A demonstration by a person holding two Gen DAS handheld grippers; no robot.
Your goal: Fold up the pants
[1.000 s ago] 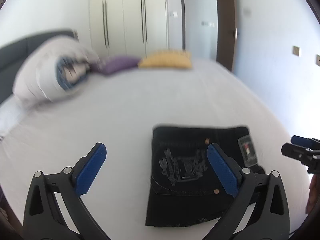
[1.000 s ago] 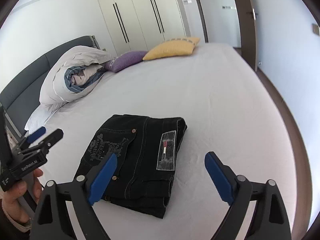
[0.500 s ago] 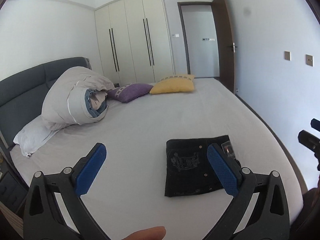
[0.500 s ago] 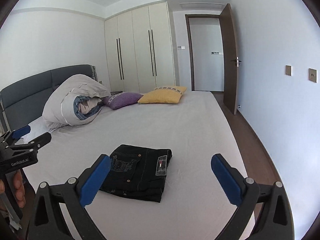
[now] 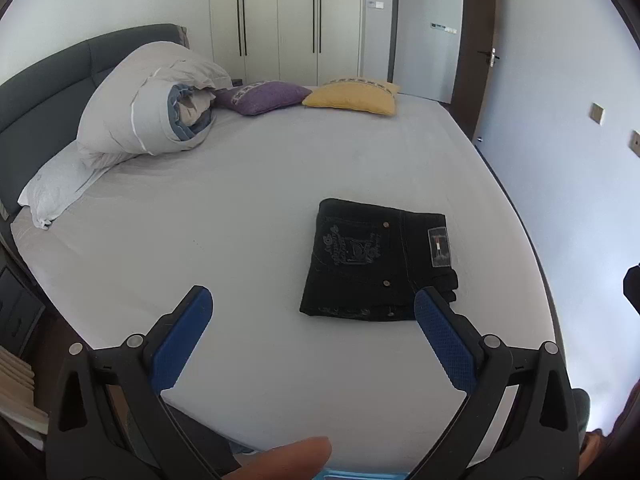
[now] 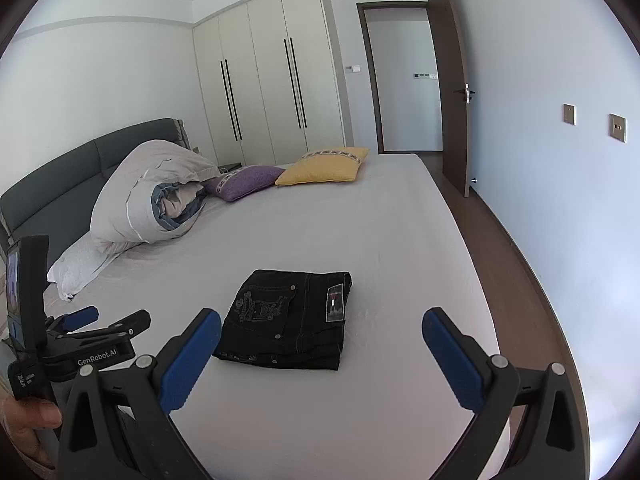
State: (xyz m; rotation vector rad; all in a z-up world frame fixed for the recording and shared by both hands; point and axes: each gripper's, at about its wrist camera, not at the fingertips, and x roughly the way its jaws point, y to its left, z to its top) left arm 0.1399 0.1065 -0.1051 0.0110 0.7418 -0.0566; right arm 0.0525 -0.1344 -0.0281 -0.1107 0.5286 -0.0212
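Here the black pants [image 5: 380, 260] lie folded into a compact, flat rectangle on the pale bed sheet [image 5: 240, 208], with the embroidered back pocket and a small rectangular label facing up. Taking the pants as the landmark: the bed's near edge is close on the near side of them, while a rolled-up duvet [image 5: 148, 100] sits well away on the far left, up against the dark grey headboard [image 5: 44, 80]. A purple cushion [image 5: 264, 96] and a yellow cushion [image 5: 352, 96] lie side by side far beyond the pants, in front of the white wardrobe [image 6: 264, 80]. An open doorway with a brown door [image 6: 456, 80] stands beyond them to the right.

The left gripper [image 5: 310, 312] hangs above the sheet on the near side of the pants, its blue pads spread wide with nothing between them; its right pad overlaps the pants' near right corner in the left wrist view without gripping. The right gripper [image 6: 320, 328] likewise is spread to its widest and grips nothing, the pants lying untouched on the sheet beyond the pads. A hand [image 6: 24, 428] grips the left gripper's handle.
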